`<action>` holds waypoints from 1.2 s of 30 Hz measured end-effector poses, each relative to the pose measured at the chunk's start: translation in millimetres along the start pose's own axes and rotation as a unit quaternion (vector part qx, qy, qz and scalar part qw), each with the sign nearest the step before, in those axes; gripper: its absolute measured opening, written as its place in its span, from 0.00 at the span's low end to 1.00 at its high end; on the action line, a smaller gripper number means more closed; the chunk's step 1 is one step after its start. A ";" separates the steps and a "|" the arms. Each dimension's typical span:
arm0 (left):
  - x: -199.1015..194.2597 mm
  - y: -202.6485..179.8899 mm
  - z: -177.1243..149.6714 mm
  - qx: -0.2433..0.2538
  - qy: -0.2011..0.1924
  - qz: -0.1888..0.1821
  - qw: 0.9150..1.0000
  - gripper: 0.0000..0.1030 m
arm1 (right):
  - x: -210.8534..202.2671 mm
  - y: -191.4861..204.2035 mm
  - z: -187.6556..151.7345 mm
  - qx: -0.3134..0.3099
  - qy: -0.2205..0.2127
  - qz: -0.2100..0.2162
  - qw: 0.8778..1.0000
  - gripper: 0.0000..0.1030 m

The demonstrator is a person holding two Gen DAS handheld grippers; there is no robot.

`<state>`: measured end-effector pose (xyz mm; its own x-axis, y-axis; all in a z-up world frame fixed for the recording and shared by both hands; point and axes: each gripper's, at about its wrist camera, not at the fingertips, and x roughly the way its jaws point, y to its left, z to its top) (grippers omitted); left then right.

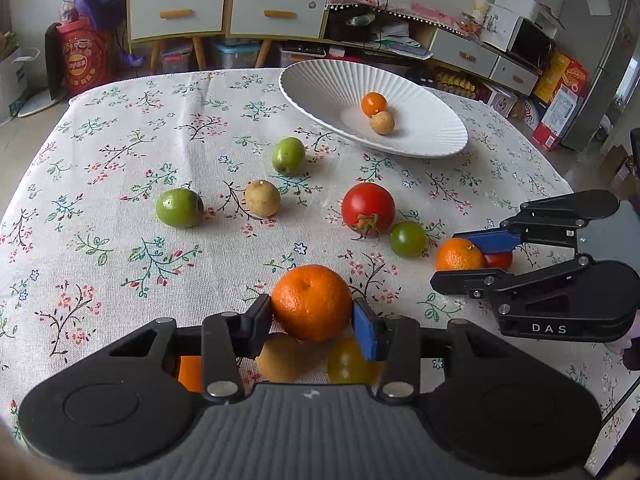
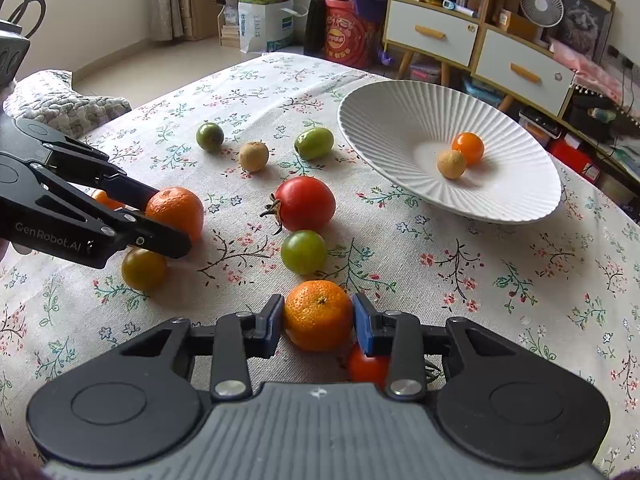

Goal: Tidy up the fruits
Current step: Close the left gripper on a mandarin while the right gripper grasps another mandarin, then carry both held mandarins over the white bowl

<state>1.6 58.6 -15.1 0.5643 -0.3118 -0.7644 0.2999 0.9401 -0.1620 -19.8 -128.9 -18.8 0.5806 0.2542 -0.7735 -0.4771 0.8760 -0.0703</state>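
Where the left hand-held gripper (image 1: 312,316) reaches over the floral-clothed surface (image 1: 120,152), clamped on a large mandarin (image 1: 311,302), pads pressing both sides, fruit resting on the cloth. Just behind its fingers, partly hidden: a tan fruit (image 1: 280,356) and a yellow tomato (image 1: 348,362). To the right, likewise clamped, the right hand-held gripper (image 2: 319,316) on a smaller mandarin (image 2: 318,314), a small red tomato (image 2: 366,366) tucked beside its right finger. Between and beyond the two, a green tomato (image 1: 407,239) touching a big red tomato (image 1: 368,208). Farther left, a tan fruit (image 1: 262,198) and two green fruits (image 1: 179,208) (image 1: 288,155), apart from one another. At the far right, a white ribbed bowl (image 1: 320,80) holding a small orange fruit (image 1: 374,104) and a tan fruit (image 1: 382,123), touching.
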 end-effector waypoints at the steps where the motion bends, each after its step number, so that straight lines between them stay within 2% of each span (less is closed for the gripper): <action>1: -0.3 0.0 0.3 -0.001 0.000 0.000 1.000 0.39 | -0.3 -0.2 0.0 0.001 0.000 0.000 1.000 0.33; 20: -12.8 -10.8 22.1 0.001 -0.031 -0.005 1.000 0.39 | -19.9 -10.4 17.7 0.027 -0.035 0.011 0.999 0.32; 27: -12.5 -22.3 38.8 0.010 -0.044 -0.007 0.999 0.39 | -26.7 -21.8 30.1 0.047 -0.059 0.003 0.997 0.32; 36: 6.1 -32.8 65.6 0.002 -0.056 0.008 0.998 0.39 | -24.4 -51.5 48.2 0.091 -0.079 -0.022 0.992 0.32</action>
<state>45.6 16.8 26.5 0.6513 -0.3107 -0.6923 0.2936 0.9444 -0.1476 22.4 -160.4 34.0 0.7014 0.2634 -0.6623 -0.3307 0.9434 0.0250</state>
